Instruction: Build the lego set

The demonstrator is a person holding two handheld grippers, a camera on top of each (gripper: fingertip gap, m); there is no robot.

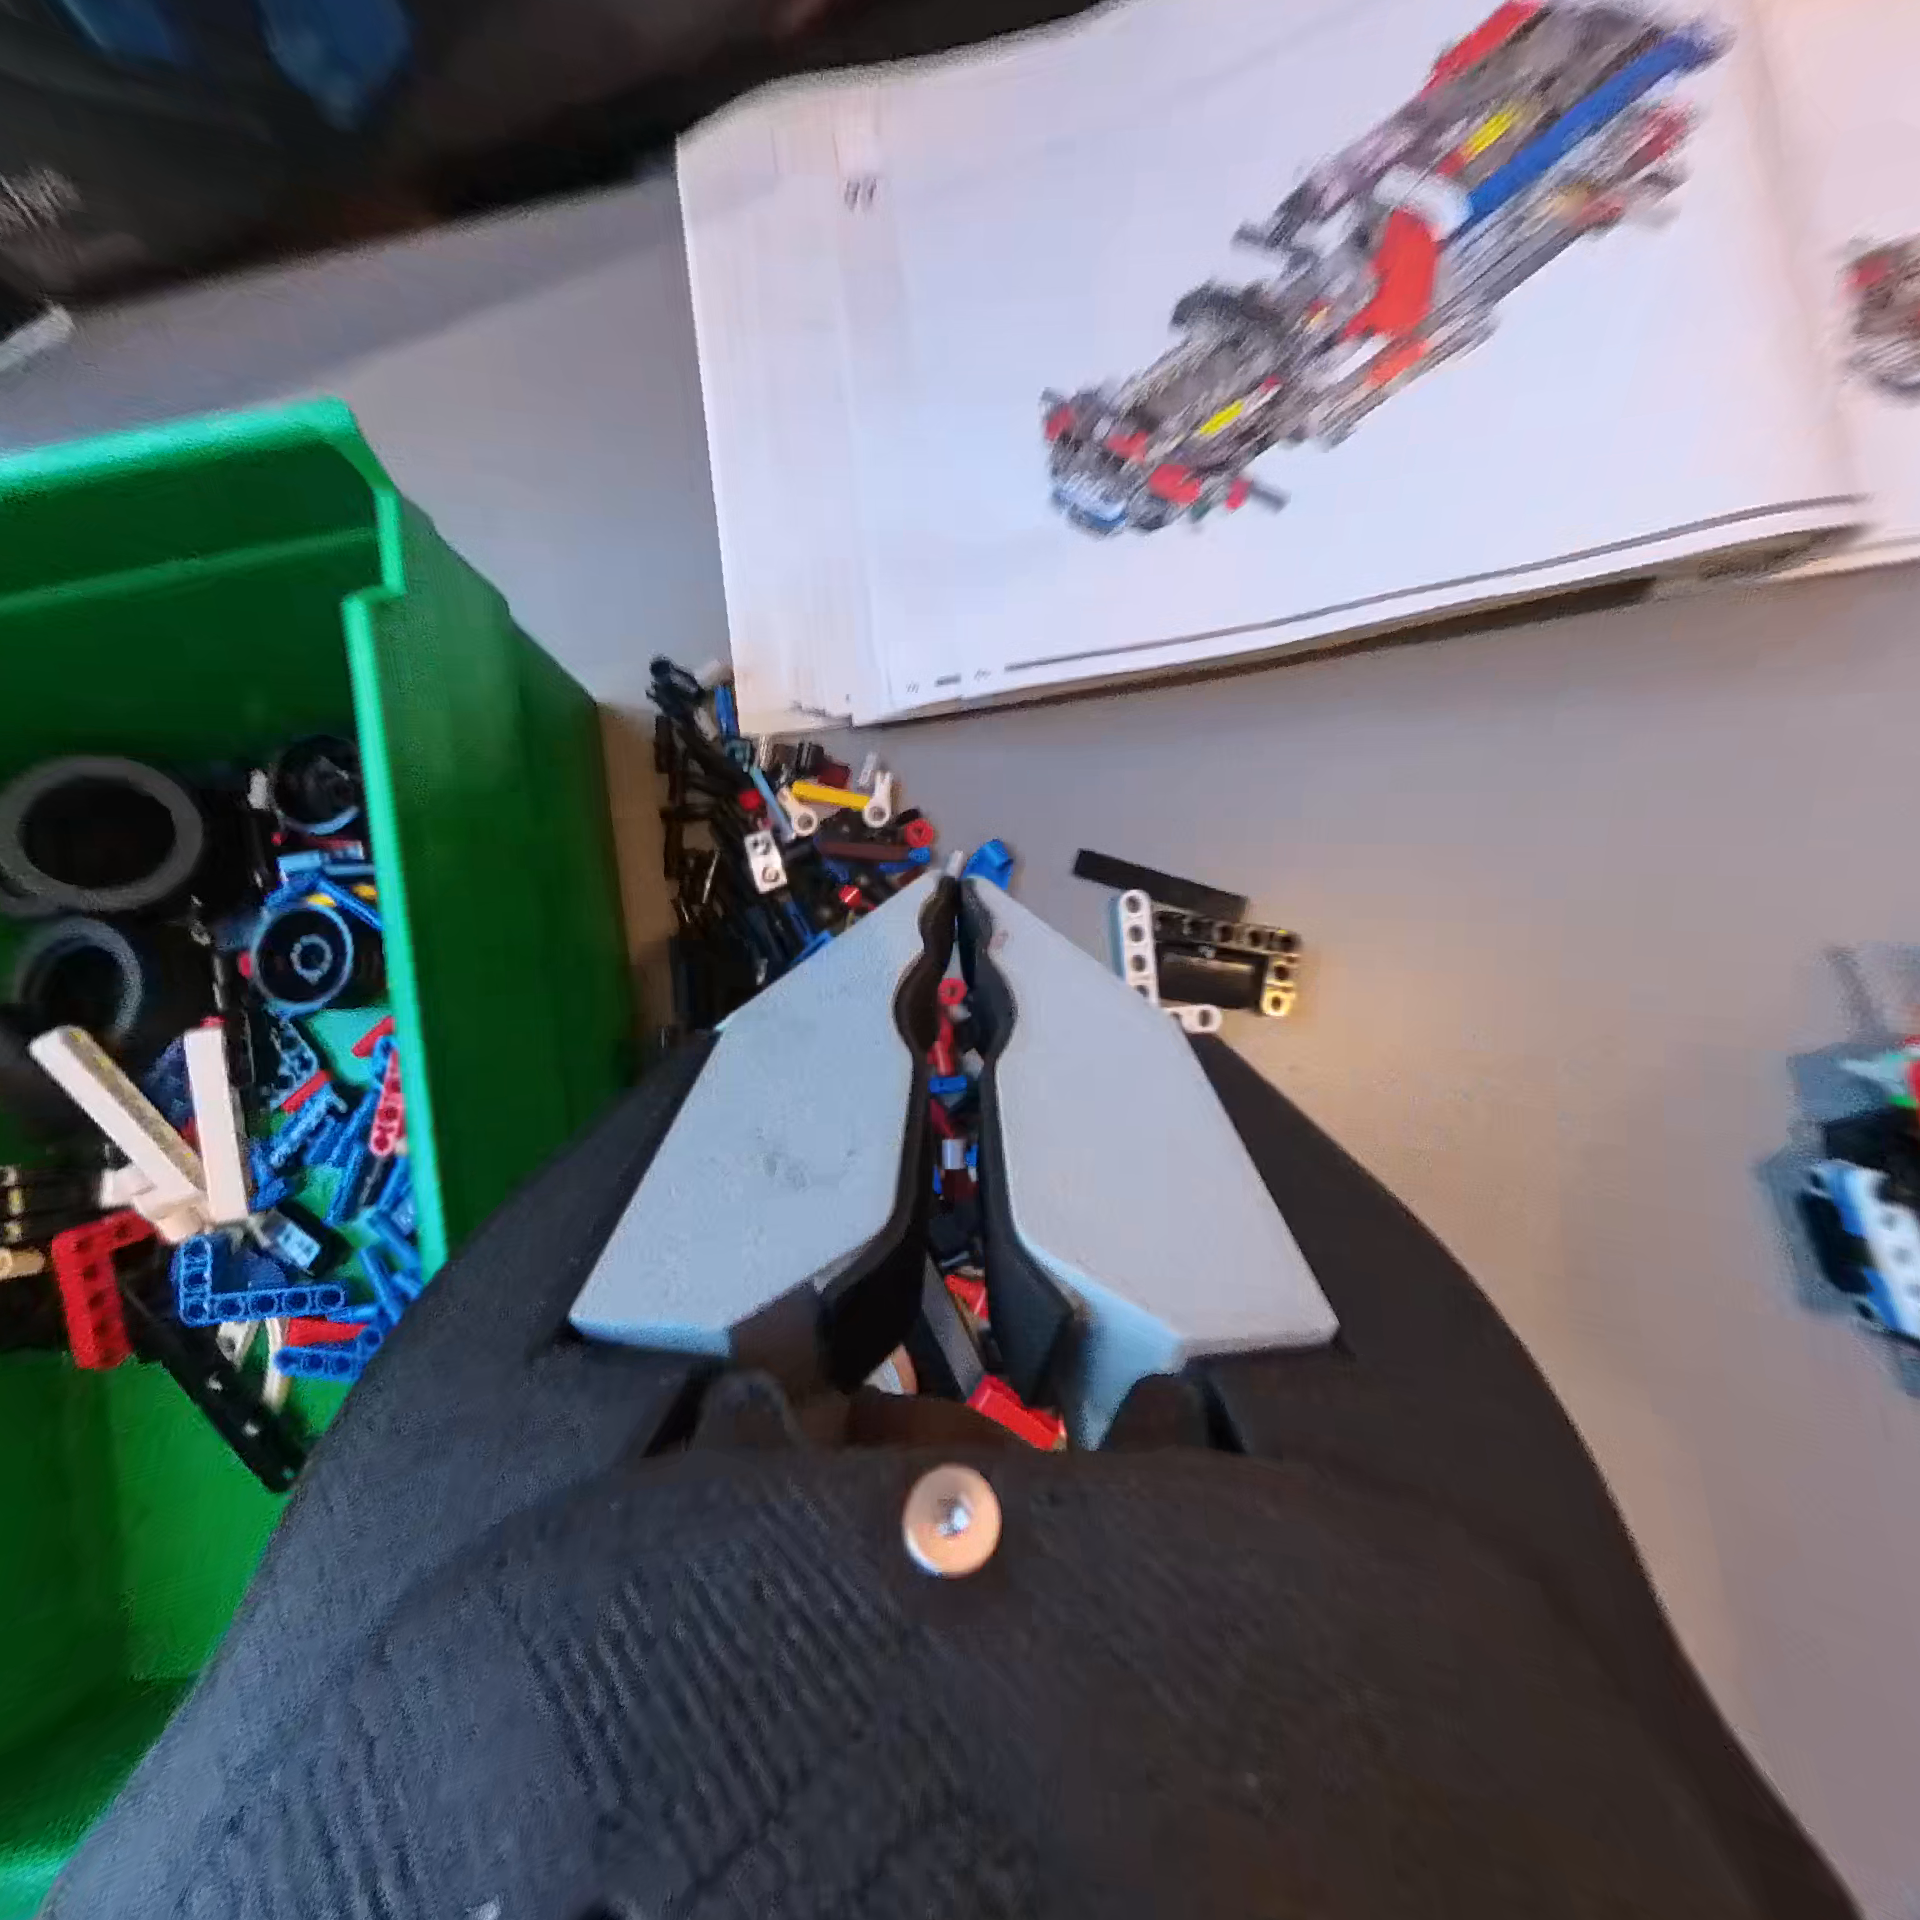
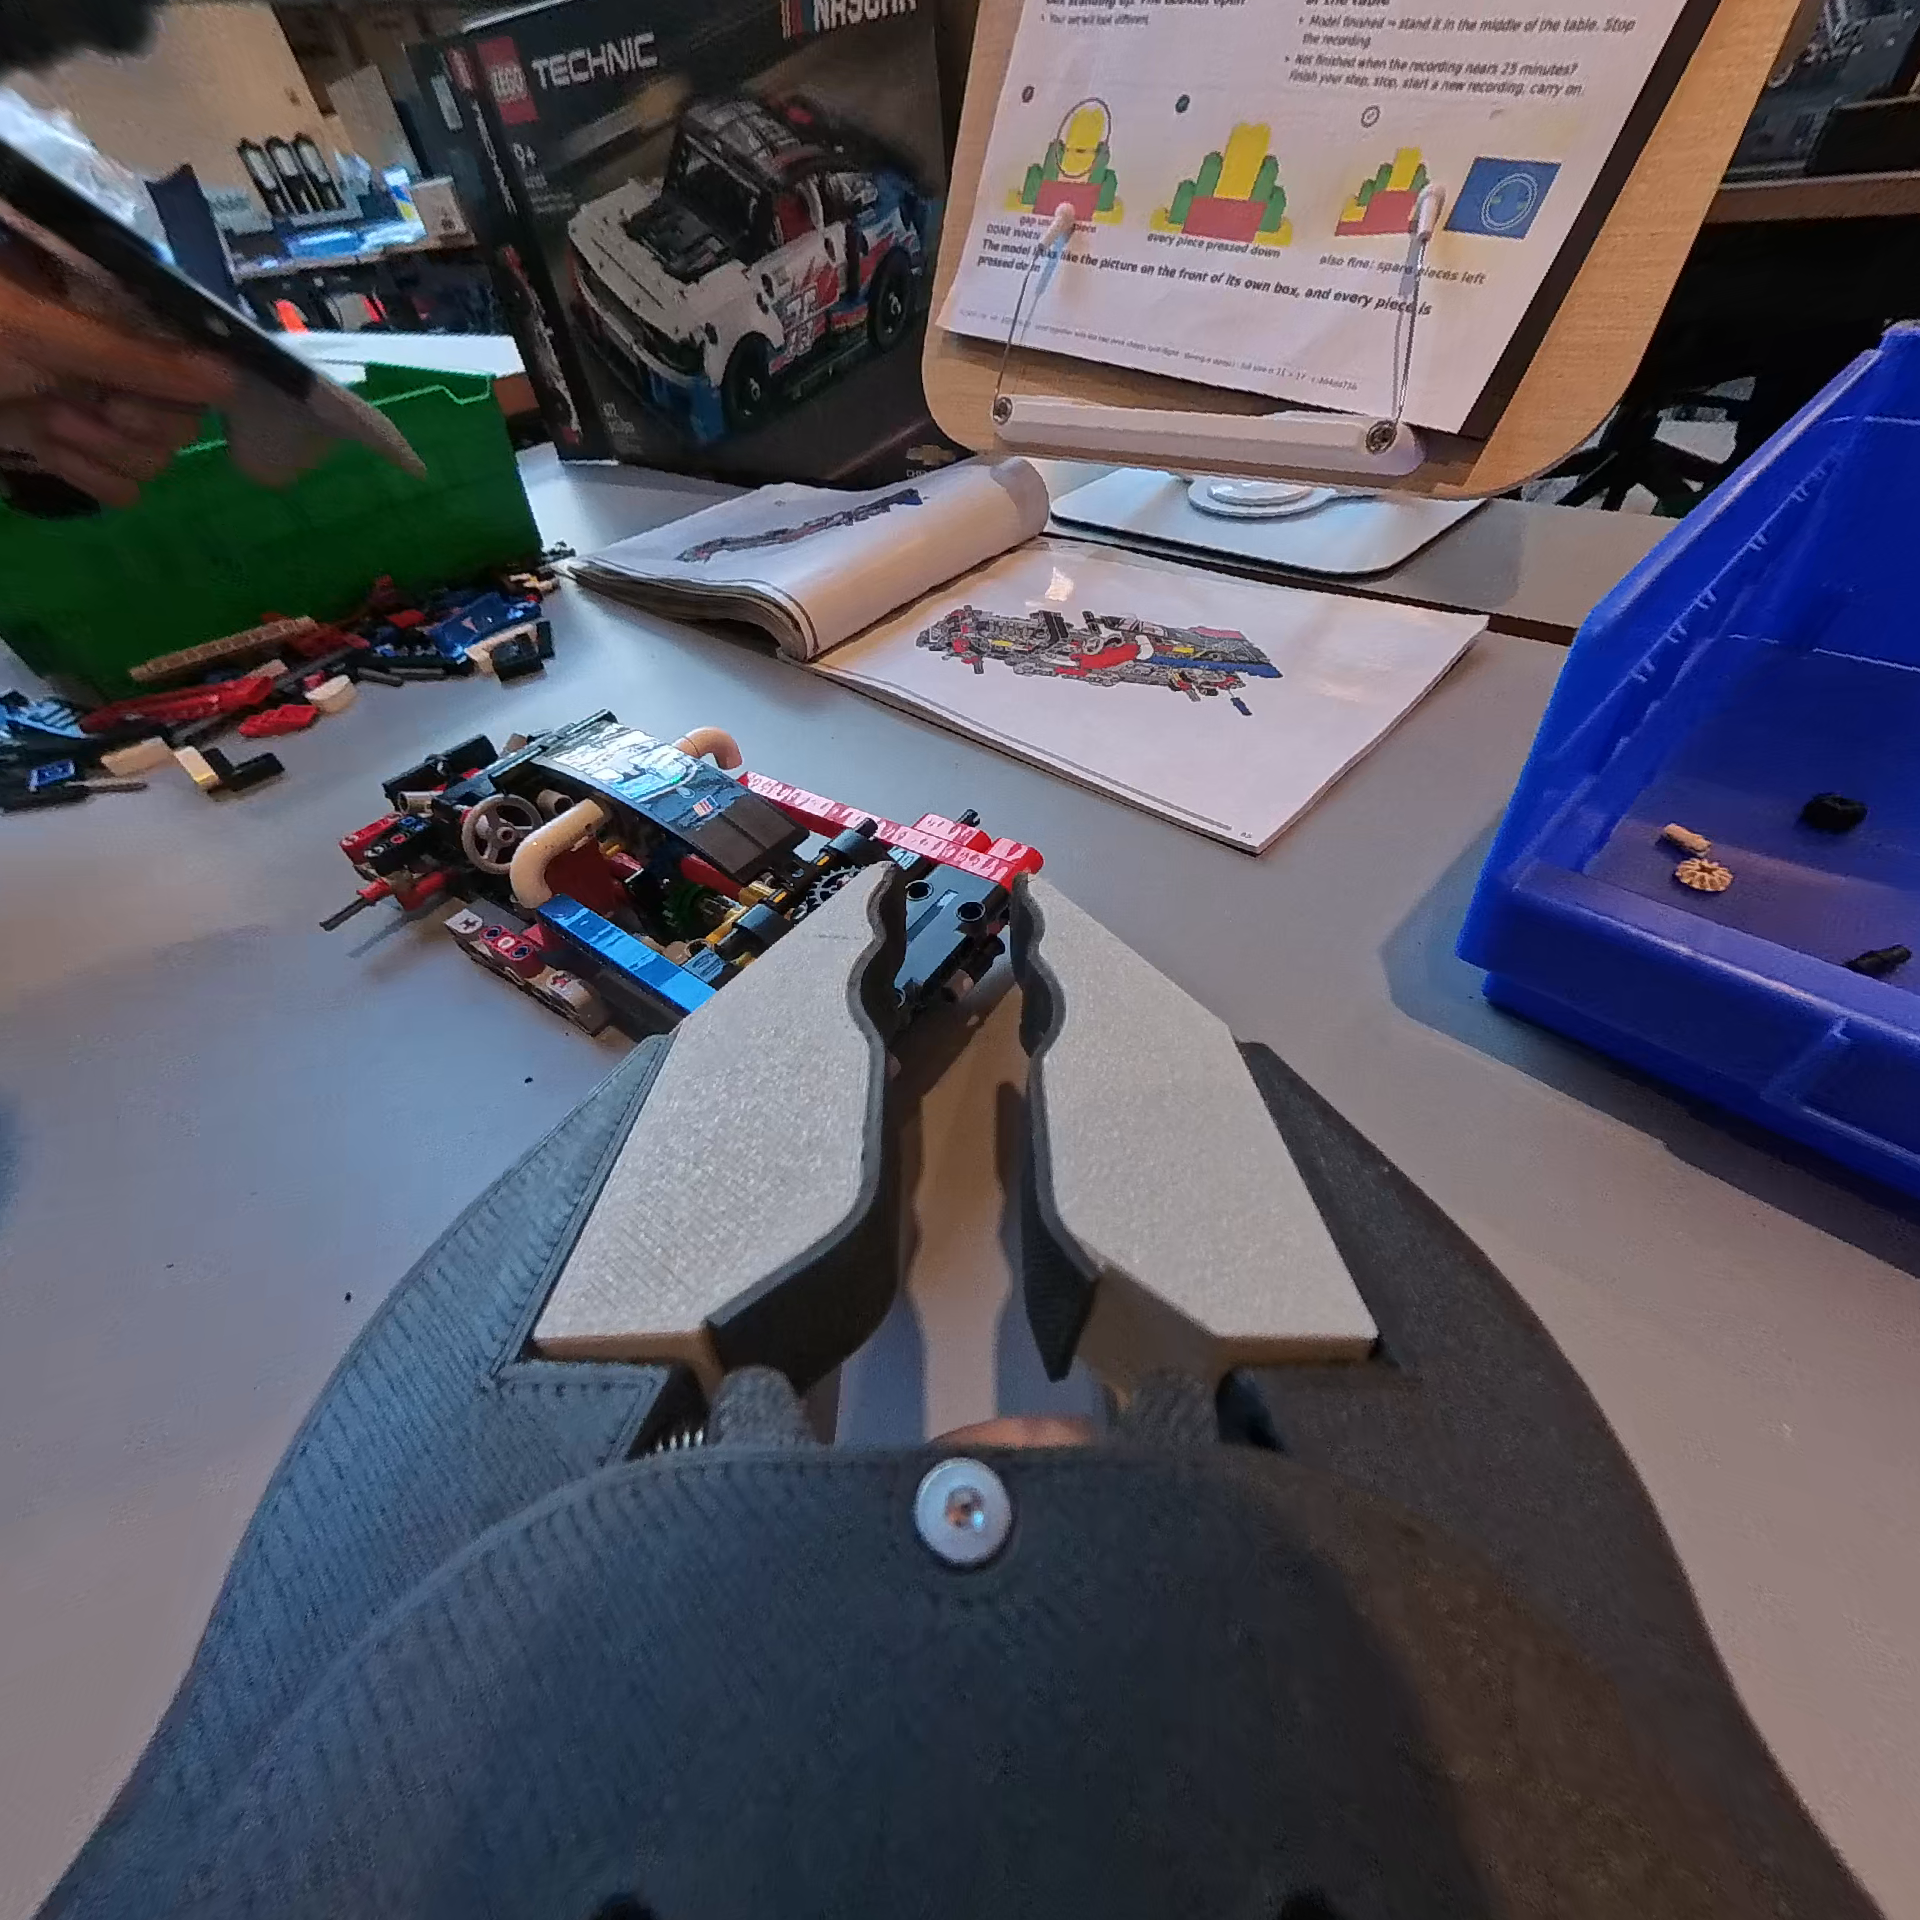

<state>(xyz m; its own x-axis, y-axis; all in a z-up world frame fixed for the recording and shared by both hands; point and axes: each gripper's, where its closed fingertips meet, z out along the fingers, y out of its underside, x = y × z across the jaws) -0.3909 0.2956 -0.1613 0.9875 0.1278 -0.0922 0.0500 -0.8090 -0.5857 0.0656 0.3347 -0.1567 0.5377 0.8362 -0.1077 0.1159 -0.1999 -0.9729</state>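
Observation:
My left gripper (image 1: 953,883) hangs over the edge of a pile of loose Lego pieces (image 1: 769,862) beside the green bin (image 1: 395,675). Its tips are shut on a small whitish piece (image 1: 954,861), and a blue piece (image 1: 994,860) shows just behind them. The left gripper also shows in the right wrist view (image 2: 343,416), raised in front of the green bin (image 2: 312,540). My right gripper (image 2: 954,883) is low on the table, shut on the black rear block (image 2: 945,925) of the part-built car model (image 2: 623,831). The model shows blurred in the left wrist view (image 1: 1860,1226).
The open instruction booklet (image 2: 1143,727) lies behind the model. A blue bin (image 2: 1714,831) with a few small parts stands at the right. The set's box (image 2: 727,239) and a stand holding a sheet (image 2: 1247,208) are at the back. A small black-and-white subassembly (image 1: 1205,956) lies near the pile. Left tips to right tips: about 45 cm. The right gripper is farther from the small black-and-white subassembly (image 1: 1205,956), some 40 cm, than the left, some 9 cm. It is also in sight in the right wrist view (image 2: 511,647).

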